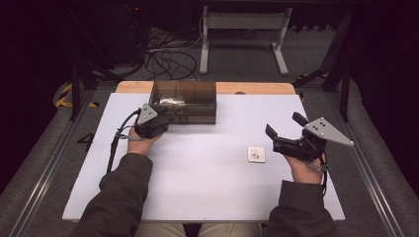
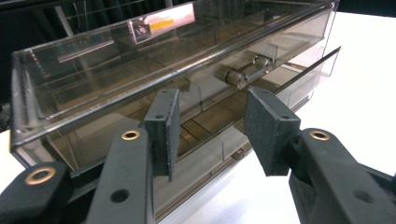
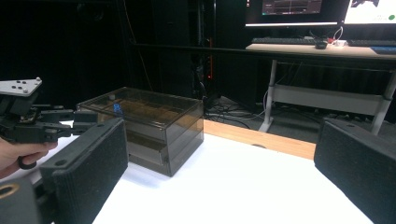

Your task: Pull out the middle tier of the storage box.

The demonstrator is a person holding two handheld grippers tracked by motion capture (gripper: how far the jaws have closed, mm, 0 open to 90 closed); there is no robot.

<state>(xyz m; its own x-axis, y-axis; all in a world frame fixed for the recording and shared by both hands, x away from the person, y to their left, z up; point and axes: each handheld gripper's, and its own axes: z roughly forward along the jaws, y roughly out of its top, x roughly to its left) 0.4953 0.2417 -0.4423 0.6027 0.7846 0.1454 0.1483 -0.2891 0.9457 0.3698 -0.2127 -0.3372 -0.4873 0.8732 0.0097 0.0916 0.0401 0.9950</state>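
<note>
From the high view, the left gripper [image 1: 157, 120] sits against the front of the smoky drawer box [image 1: 184, 101] at the worktop's [image 1: 207, 177] far side, while the right gripper [image 1: 286, 132] hovers spread wide and empty, a small card [image 1: 256, 154] lying just beside its fingers. In the left gripper view its fingers [image 2: 163, 126] stand apart, gripping nothing, on either side of the lower drawer's front edge [image 2: 224, 142], with the drawer knob [image 2: 237, 77] just beyond them (the drawer looks barely ajar), so I judge the pull is hardly begun. The right gripper view has the box well ahead of its parted fingers [image 3: 91, 163].

Glossy, smoke-tinted clear plastic drawer box [image 2: 140, 84] with small metal knob [image 2: 236, 77]; matt, grainy black pads [image 2: 268, 128] on jaws; smooth white bench [image 1: 207, 173], wooden far edge.
</note>
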